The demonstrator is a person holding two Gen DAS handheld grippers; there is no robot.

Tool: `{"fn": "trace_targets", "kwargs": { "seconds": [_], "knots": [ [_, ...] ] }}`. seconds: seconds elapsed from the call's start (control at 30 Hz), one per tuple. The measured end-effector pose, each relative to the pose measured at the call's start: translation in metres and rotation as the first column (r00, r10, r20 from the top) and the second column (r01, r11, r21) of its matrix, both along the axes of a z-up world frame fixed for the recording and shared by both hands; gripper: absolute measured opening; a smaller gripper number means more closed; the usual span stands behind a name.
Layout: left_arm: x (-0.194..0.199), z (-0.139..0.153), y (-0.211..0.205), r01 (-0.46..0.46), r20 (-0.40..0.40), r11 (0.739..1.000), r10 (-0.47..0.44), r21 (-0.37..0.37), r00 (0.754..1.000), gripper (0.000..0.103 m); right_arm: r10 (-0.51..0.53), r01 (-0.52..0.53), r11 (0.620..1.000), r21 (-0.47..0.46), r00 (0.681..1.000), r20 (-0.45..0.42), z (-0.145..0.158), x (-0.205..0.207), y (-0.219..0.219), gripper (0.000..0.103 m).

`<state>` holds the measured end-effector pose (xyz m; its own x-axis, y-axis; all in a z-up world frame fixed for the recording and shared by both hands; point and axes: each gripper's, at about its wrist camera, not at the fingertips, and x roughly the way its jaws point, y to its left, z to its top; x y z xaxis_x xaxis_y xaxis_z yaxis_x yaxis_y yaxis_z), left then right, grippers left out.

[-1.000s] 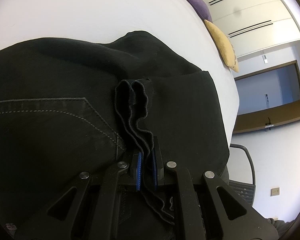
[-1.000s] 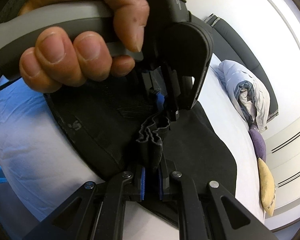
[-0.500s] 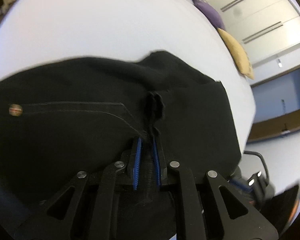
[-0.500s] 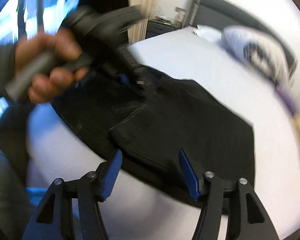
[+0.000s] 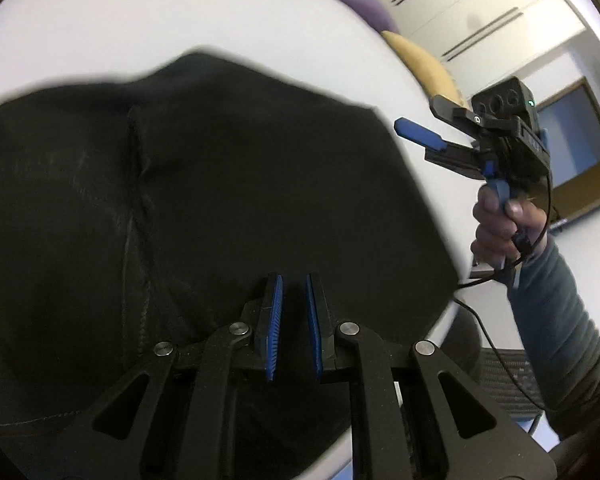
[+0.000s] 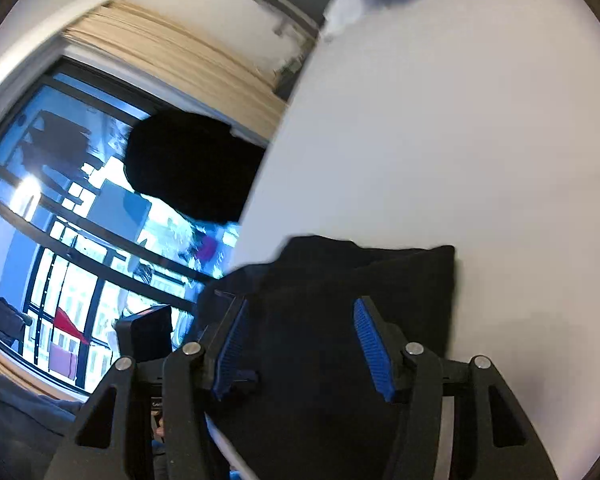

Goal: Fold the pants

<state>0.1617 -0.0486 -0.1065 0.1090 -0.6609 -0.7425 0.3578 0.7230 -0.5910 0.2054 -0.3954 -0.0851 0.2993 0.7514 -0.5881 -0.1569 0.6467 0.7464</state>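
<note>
A white bed [image 5: 100, 32] fills both views, and the black pants [image 5: 228, 184] lie folded flat on it near its edge. A second ago both grippers pinched bunched cloth above the pants. Now the left gripper [image 5: 293, 326] has a narrow gap with nothing in it, and the right gripper [image 6: 304, 348], spread wide, has lifted clear. This fold looks laid.

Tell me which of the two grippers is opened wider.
The right gripper: its blue pads stand far apart over the black pants. The left gripper shows only a narrow gap between its pads, with no cloth in it.
</note>
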Motion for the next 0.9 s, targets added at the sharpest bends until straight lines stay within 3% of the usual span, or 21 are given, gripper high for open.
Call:
{"fn": "trace_targets", "kwargs": {
  "seconds": [0.1, 0.23, 0.4, 0.47, 0.67, 0.7, 0.73, 0.77, 0.83, 0.9],
  "knots": [
    [0.002, -0.008, 0.014, -0.032, -0.035, 0.996, 0.029, -0.085, 0.999, 0.011, 0.009, -0.008, 1.0, 0.017, 0.998, -0.066, -0.031, -0.01, 0.005, 0.057],
    [0.0, -0.008, 0.015, -0.023, -0.005, 0.996, 0.023, -0.084, 1.0, 0.011, -0.015, 0.021, 0.995, 0.102, 0.998, -0.056, -0.031, -0.039, -0.003, 0.057],
    [0.0, -0.009, 0.011, -0.037, 0.006, 0.994, 0.038, -0.101, 0.999, 0.011, 0.077, -0.07, 0.993, 0.09, 0.994, -0.073, -0.027, -0.096, 0.019, 0.06],
    [-0.005, -0.006, 0.018, -0.043, 0.017, 0.995, 0.044, -0.09, 0.999, 0.011, 0.071, -0.069, 0.996, 0.054, 0.997, -0.042, -0.019, -0.119, 0.021, 0.06],
    [-0.042, 0.03, 0.026, -0.117, 0.111, 0.993, 0.117, -0.01, 0.987, 0.014, -0.065, 0.058, 0.988, 0.143, 0.997, 0.04, 0.011, -0.165, 0.026, 0.068],
    [-0.049, 0.036, 0.033, -0.136, 0.113, 0.99, 0.138, -0.027, 0.984, 0.018, -0.09, 0.081, 0.985, 0.154, 0.994, 0.054, 0.014, -0.17, 0.029, 0.068],
    [-0.057, 0.041, 0.044, -0.166, 0.108, 0.985, 0.171, -0.05, 0.979, 0.034, -0.113, 0.1, 0.98, 0.172, 0.991, 0.065, 0.017, -0.173, 0.033, 0.068],
    [-0.065, 0.045, 0.055, -0.2, 0.106, 0.977, 0.207, -0.071, 0.973, 0.07, -0.13, 0.114, 0.975, 0.191, 0.989, 0.075, 0.018, -0.172, 0.038, 0.068],
    [-0.084, 0.056, 0.083, -0.311, 0.141, 0.94, 0.329, -0.139, 0.934, 0.101, -0.158, 0.134, 0.964, 0.229, 0.983, 0.093, 0.023, -0.165, 0.048, 0.068],
    [-0.099, 0.063, 0.111, -0.388, 0.157, 0.905, 0.415, -0.176, 0.896, 0.101, -0.18, 0.151, 0.956, 0.249, 0.979, 0.096, 0.026, -0.154, 0.058, 0.068]
  ]
}}
